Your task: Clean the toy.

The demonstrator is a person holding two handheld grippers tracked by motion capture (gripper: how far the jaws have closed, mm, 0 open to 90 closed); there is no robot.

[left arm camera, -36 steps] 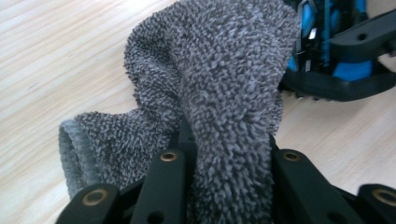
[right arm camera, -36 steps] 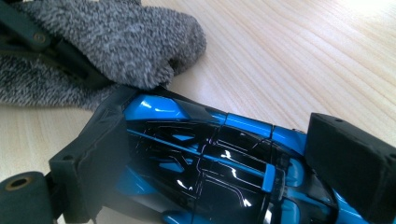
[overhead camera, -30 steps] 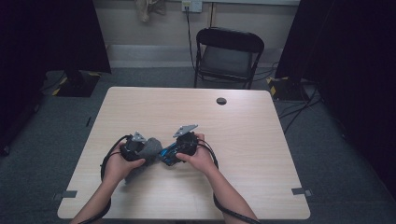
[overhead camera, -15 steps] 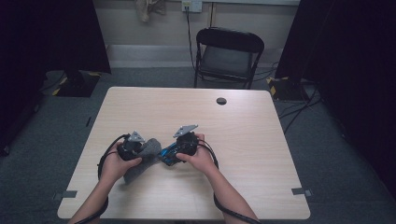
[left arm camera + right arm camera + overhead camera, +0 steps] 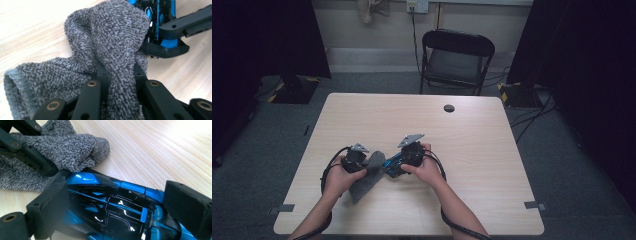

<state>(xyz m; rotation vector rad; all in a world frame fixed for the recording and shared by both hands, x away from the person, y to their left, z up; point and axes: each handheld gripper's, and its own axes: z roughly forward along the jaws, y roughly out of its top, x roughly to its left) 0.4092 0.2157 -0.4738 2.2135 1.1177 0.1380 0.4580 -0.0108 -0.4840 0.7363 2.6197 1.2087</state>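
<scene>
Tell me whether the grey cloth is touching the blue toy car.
Touching. In the right gripper view the grey cloth, pinched in the left gripper, rests its folded edge on the nose of the blue toy car, which the right gripper holds between its jaws.

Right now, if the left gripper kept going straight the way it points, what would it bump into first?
Probably the blue toy car in the right gripper: it lies just beyond the sock that the left gripper pinches, though depth is hard to judge.

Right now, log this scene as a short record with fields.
surface: wooden table
left gripper: its fingers have just been closing and now pinch a fold of the grey sock
right gripper: fingers clamped on either side of the blue and black toy car
contact: sock's end touches the car
background: black folding chair
</scene>
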